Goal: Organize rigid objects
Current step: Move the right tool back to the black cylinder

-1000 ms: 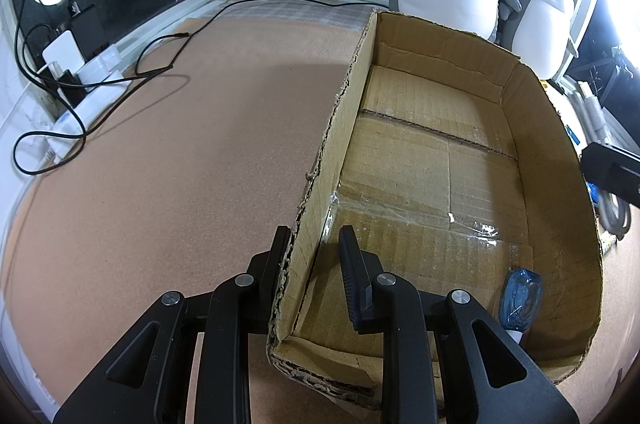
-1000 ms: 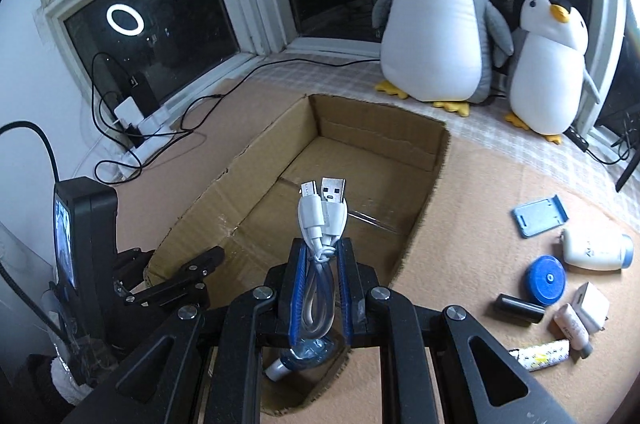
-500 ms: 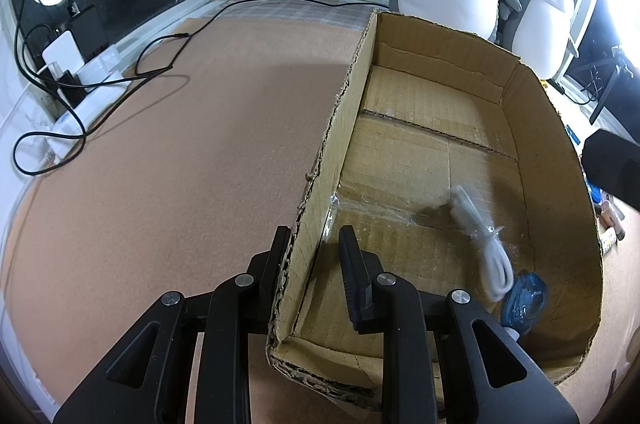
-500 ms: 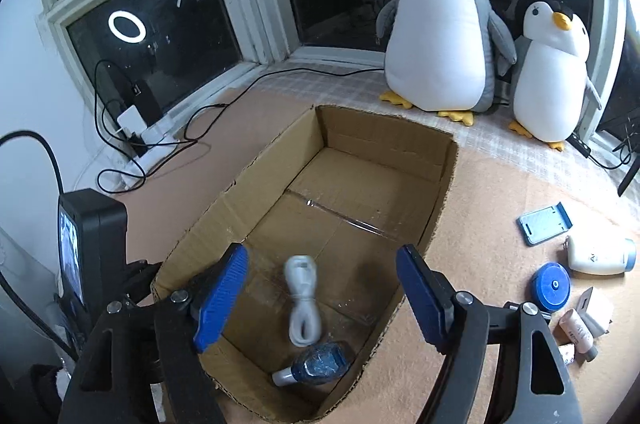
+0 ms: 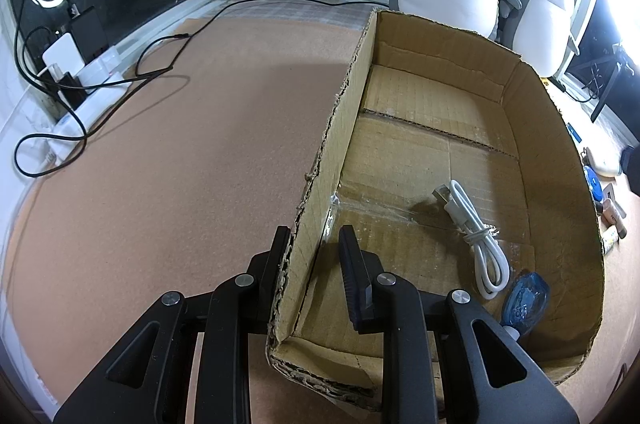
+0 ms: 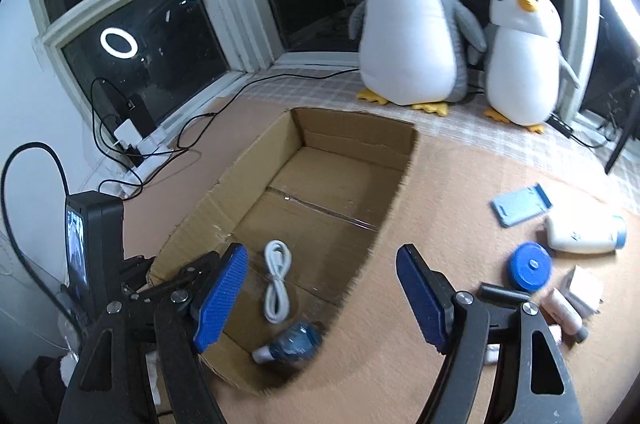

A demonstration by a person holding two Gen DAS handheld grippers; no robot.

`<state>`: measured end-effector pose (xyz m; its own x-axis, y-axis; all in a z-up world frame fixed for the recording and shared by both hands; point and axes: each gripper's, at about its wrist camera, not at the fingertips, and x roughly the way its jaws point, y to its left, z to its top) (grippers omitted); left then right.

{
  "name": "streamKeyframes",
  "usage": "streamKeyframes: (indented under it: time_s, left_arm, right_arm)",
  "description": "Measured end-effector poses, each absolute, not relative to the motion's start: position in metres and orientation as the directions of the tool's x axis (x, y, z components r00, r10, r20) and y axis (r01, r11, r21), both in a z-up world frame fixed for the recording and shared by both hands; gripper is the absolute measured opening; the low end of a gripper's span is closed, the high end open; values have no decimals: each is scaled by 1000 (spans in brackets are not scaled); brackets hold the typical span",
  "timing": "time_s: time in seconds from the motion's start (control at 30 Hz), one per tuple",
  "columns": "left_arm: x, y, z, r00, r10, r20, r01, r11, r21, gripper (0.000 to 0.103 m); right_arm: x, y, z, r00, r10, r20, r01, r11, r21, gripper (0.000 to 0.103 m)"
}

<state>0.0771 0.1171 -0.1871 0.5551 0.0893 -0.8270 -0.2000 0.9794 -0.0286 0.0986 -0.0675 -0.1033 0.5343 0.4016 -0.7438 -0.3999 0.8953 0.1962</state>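
An open cardboard box (image 5: 556, 127) (image 6: 356, 135) lies on the cork floor. A coiled white USB cable (image 5: 476, 236) (image 6: 277, 280) rests on its bottom, beside a small blue bottle (image 5: 524, 300) (image 6: 294, 340) at the near end. My left gripper (image 5: 314, 236) straddles the box's left wall near the corner, shut on that wall. My right gripper (image 6: 320, 252) hovers above the box's near right edge, wide open, nothing between its blue pads. Loose items lie right of the box: blue stand (image 6: 520, 203), white bottle (image 6: 584, 234), blue round lid (image 6: 530, 266), black cylinder (image 6: 504, 292).
Two plush penguins (image 6: 412, 23) (image 6: 524, 59) stand by the window behind the box. A power strip with chargers and black cables (image 5: 80, 71) (image 6: 132, 139) lies along the left wall. Small tubes and a white charger (image 6: 584, 288) sit at the far right.
My right gripper opened and let go of the white cable, which dropped onto the box bottom next to the blue bottle. The right view swung slightly right. My left gripper has not moved.
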Motion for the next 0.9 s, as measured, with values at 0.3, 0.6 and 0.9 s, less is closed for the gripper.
streamKeyframes:
  time_s: [0.3, 0.6, 0.9]
  left_arm:
    - [78, 117, -187, 553, 95, -828, -201, 979, -22, 23]
    - [79, 115, -188, 551, 102, -828, -202, 979, -13, 23]
    - [79, 115, -188, 549, 107, -829, -205, 979, -9, 23]
  right_arm:
    - [89, -139, -108, 531, 373, -760, -294, 923, 248, 73]
    - [86, -202, -130, 527, 299, -795, -154, 954, 256, 73]
    - [107, -199, -145, 501, 295, -814, -153, 956, 252, 73]
